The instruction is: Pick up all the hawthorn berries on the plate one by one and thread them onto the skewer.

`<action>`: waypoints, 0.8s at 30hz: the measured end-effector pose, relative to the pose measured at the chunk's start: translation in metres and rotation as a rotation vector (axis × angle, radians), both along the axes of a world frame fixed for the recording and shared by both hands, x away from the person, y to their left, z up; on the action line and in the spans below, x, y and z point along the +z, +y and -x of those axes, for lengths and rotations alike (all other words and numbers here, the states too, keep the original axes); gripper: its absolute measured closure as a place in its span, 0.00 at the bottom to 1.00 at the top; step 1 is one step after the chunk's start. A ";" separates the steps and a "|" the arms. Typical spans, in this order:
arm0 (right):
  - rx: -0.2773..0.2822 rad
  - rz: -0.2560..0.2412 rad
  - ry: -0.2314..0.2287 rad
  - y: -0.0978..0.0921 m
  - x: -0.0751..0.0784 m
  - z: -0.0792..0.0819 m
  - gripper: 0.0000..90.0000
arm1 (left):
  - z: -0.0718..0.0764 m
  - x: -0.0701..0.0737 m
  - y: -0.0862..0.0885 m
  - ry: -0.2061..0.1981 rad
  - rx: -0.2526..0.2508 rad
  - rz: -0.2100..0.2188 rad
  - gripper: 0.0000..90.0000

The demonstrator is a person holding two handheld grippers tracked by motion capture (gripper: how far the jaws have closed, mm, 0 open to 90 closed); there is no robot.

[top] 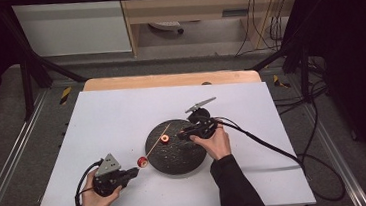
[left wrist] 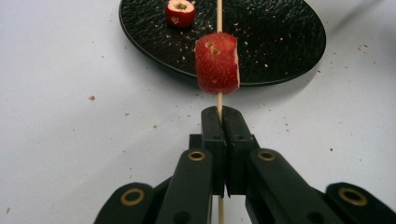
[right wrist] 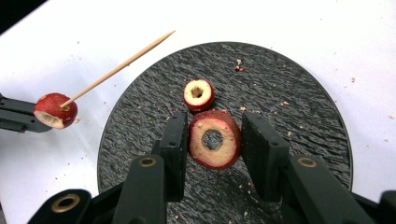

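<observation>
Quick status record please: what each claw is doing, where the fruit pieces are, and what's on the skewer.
left claw: shut on the wooden skewer, held over the white table
skewered piece: one red cored fruit piece, threaded just ahead of the jaws
right claw: open, jaws either side of a cored fruit ring, left jaw close against it, gap at the right jaw
loose piece: smaller cored piece lying on the black plate, just beyond the ring
debris: crumbs on plate and table
</observation>
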State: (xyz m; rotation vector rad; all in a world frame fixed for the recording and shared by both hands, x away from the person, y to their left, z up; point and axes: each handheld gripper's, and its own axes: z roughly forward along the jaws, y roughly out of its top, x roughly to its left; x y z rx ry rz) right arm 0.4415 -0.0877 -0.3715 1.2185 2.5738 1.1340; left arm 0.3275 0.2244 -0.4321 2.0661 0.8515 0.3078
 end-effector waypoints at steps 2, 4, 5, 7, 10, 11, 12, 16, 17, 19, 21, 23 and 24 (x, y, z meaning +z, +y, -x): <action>-0.007 -0.021 -0.011 -0.003 -0.001 0.002 0.70 | 0.000 0.000 0.000 0.000 0.001 0.001 0.98; -0.019 -0.057 -0.023 -0.008 -0.002 0.005 0.70 | 0.000 0.000 0.000 0.000 0.002 0.002 0.98; -0.025 -0.073 -0.029 -0.010 -0.002 0.007 0.70 | 0.000 0.000 0.000 -0.001 0.003 0.002 0.98; -0.045 -0.118 -0.043 -0.014 -0.004 0.010 0.70 | 0.001 0.000 -0.001 0.000 0.006 0.004 0.98; -0.084 -0.186 -0.059 -0.020 -0.009 0.016 0.70 | 0.001 -0.001 -0.001 0.000 0.010 0.003 0.98; -0.091 -0.201 -0.069 -0.022 -0.012 0.018 0.70 | 0.001 -0.001 -0.001 0.000 0.012 0.003 0.98; -0.106 -0.223 -0.072 -0.023 -0.014 0.020 0.70 | 0.001 -0.001 -0.001 -0.001 0.013 0.004 0.98; -0.144 -0.308 -0.096 -0.030 -0.023 0.026 0.70 | 0.001 -0.001 -0.002 -0.004 0.020 0.006 0.98; -0.156 -0.329 -0.104 -0.031 -0.025 0.028 0.70 | 0.001 -0.001 -0.002 -0.004 0.023 0.007 0.98; -0.172 -0.370 -0.116 -0.034 -0.029 0.030 0.70 | 0.001 -0.001 -0.003 -0.005 0.024 0.009 0.98; -0.190 -0.407 -0.132 -0.035 -0.033 0.033 0.70 | 0.002 -0.001 -0.004 -0.006 0.026 0.011 0.98; -0.209 -0.440 -0.144 -0.036 -0.035 0.035 0.70 | 0.002 -0.001 -0.005 -0.007 0.025 0.012 0.98; -0.216 -0.453 -0.152 -0.036 -0.036 0.036 0.70 | 0.002 -0.001 -0.005 -0.008 0.027 0.013 0.98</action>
